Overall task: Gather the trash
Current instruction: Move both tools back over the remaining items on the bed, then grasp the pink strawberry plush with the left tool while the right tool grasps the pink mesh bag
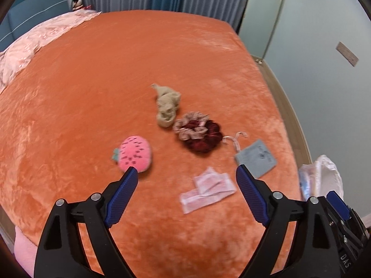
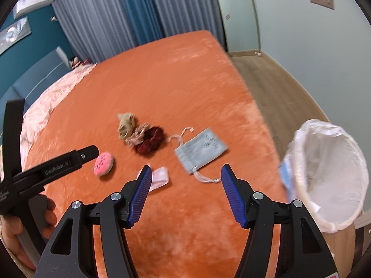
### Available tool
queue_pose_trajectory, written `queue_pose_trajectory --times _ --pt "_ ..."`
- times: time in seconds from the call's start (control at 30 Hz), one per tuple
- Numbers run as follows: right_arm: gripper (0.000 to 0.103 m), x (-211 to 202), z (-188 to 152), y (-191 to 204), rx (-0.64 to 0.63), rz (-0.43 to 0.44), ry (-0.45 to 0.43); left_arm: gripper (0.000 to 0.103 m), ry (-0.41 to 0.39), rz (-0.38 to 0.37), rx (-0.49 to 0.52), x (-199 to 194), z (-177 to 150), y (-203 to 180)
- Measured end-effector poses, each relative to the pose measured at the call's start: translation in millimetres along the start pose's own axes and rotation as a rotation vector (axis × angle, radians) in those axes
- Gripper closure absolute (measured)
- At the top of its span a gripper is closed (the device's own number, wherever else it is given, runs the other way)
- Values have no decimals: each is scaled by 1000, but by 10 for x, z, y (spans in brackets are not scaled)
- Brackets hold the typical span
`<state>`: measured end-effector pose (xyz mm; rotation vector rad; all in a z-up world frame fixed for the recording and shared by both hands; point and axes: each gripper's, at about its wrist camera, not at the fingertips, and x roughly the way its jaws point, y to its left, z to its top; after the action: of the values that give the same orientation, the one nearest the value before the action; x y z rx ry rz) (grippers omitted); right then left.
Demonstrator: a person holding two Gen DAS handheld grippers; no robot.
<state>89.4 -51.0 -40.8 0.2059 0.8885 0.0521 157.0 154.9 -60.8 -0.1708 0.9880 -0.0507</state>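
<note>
Pale pink-and-white wrappers [image 1: 206, 190] lie crumpled on the orange bed cover [image 1: 116, 81], just below and between the tips of my left gripper [image 1: 186, 170], which hangs open above them with nothing held. In the right wrist view the same wrappers [image 2: 160, 178] sit beside the left fingertip of my right gripper [image 2: 186, 168], also open and empty over the cover. A bin with a white liner [image 2: 336, 162] stands off the bed's right edge, seen as a white bag [image 1: 324, 173] in the left wrist view.
On the cover lie a pink strawberry plush [image 1: 134, 153], a beige crumpled cloth [image 1: 167, 104], pink and dark red scrunchies [image 1: 199, 134] and a grey-blue drawstring pouch [image 2: 200, 149]. A pink quilt [image 1: 27, 46] covers the far left. Wooden floor [image 2: 266, 81] runs along the right.
</note>
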Motion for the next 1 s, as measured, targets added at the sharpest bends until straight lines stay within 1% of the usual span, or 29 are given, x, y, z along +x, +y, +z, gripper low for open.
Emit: queue_pose_trajectory --times 0.13,0.37,0.47,0.63,0.77,0.8,0.83,0.87,0.9,0.97,1.0 --pt "43 269 -62 194 -30 26 46 21 32 37 -37 199 2 312" --pt "43 823 -130 484 -59 55 127 21 91 67 -84 580 66 655" --pt "43 1043 -133 542 -62 58 157 21 115 76 -88 765 95 721" --pt "43 1367 -116 605 -62 54 205 21 155 68 -109 1042 111 818" --pt "43 1607 -132 570 -12 51 242 21 177 55 -117 1209 116 848" --pt "43 1647 -142 561 -2 50 250 22 180 53 -114 1242 120 848" --pt "43 1693 -158 554 6 47 260 27 181 49 -112 1280 124 851" --pt "43 1721 -172 555 13 48 264 33 185 40 -113 1314 131 850" --pt "42 1735 -187 554 18 51 266 36 189 32 -116 1333 134 855" --pt "45 1739 -210 557 19 50 265 46 196 24 -131 1363 128 874" --pt "51 1727 -220 557 19 50 260 46 194 27 -135 1369 127 881"
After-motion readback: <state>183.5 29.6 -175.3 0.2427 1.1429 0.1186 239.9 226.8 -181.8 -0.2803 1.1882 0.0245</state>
